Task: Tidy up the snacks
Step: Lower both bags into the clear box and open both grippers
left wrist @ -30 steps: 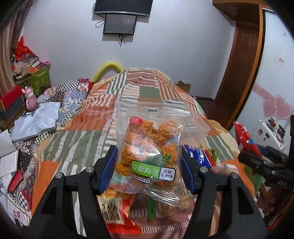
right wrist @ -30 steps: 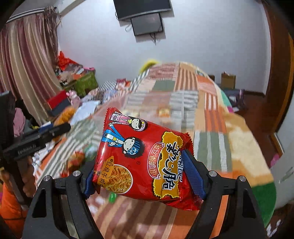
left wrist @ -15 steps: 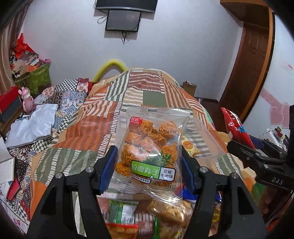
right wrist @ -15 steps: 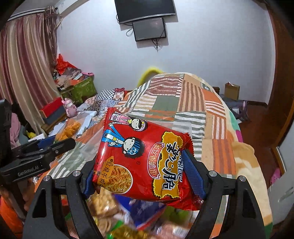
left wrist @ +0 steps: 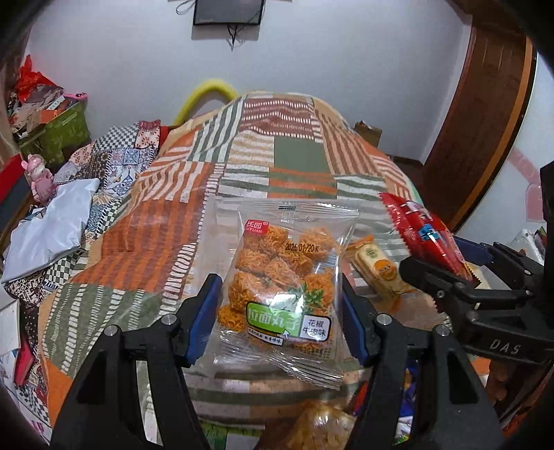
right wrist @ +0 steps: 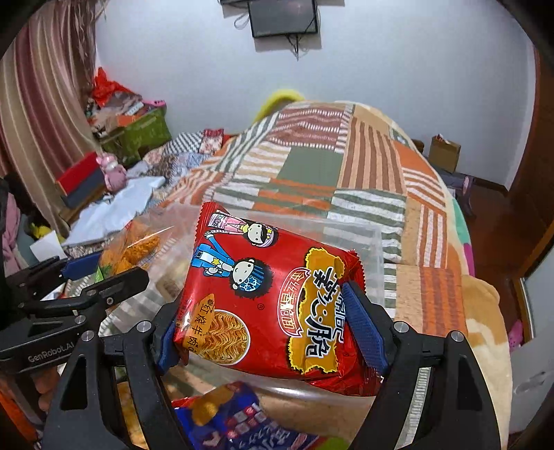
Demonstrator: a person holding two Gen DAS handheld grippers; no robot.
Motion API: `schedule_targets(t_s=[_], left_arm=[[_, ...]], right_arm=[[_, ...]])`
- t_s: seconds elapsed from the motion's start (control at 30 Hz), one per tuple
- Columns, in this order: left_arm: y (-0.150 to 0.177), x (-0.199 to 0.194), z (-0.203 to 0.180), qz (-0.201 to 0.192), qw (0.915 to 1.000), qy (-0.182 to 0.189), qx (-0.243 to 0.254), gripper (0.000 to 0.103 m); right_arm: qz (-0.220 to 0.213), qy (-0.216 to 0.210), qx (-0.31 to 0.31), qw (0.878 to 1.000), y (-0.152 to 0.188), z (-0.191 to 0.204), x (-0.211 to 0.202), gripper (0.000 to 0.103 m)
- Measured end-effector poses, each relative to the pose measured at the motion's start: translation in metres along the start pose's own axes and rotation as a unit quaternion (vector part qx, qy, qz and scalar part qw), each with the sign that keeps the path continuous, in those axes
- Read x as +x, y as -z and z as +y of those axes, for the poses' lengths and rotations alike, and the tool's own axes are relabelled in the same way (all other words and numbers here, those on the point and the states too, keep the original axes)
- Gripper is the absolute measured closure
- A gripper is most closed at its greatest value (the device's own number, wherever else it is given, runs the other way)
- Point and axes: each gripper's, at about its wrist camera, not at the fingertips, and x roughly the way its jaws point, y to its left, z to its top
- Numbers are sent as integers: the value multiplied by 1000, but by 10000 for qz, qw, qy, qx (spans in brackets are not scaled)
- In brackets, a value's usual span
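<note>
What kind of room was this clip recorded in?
Most likely a lived-in bedroom. A bed with a patchwork striped blanket fills the middle, a dark screen hangs on the wall, and striped curtains hang beside a cluttered pile of boxes and bags.

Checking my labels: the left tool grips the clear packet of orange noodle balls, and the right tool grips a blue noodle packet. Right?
Not quite. The right tool grips a red noodle packet, as the right wrist view shows. The left tool does grip the clear packet of orange noodle balls.
</note>
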Motion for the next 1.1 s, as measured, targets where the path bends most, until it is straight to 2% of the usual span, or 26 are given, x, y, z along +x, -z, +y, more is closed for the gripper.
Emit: schedule_targets(t_s=[0.2,0.4,0.6,0.93,1.1], left_arm=[[-1,16,-5,177,9997,-86,122,39],[2,30,-3,520,9986,51,67,39],[4,29,-6,526,9985,-63,148,37],[5,3,-7,405,9991,52,132,28],[5,-21,-8,231,9996,86,118,24]], right_arm=[[322,-59,-116,9994,4,1,18,24],[599,-207,-131,9979,8,0,25,21],[801,-262,-95,9964,8,-2,28,19],[617,-209,-162,9977,11,0,4,18],[362,-132,-194,9991,13,1,-21,18]])
